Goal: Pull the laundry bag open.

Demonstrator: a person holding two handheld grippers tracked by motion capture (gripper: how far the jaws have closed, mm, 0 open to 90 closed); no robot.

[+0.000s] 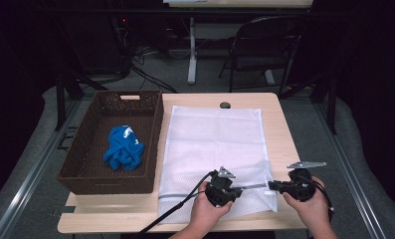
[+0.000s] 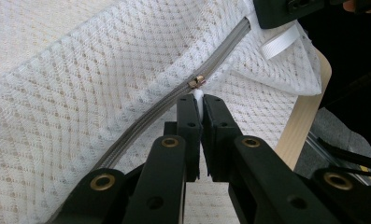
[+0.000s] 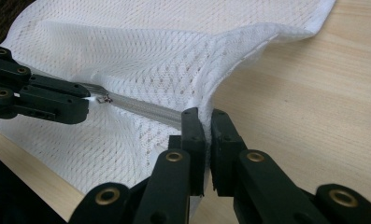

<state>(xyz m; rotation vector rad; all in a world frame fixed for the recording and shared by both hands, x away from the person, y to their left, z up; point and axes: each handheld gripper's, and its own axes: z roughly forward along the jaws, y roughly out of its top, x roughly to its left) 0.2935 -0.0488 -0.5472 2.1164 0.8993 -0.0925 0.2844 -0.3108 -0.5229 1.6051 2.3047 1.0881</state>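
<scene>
Lying crumpled in brown basket (image 1: 150, 134), blue cloth (image 1: 123, 148); zipped mesh bag (image 1: 212, 144) alongside.

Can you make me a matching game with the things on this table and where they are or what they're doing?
Things:
1. blue cloth
2. left tongs
3. right tongs
4. brown basket

Places or states:
A. shut on the end of the bag's zipper edge
B. lying bunched up inside the basket
C. standing left of the white mesh bag
D. shut on the white tab of the zipper pull

Pairs: 1-B, 2-D, 3-A, 4-C
</scene>
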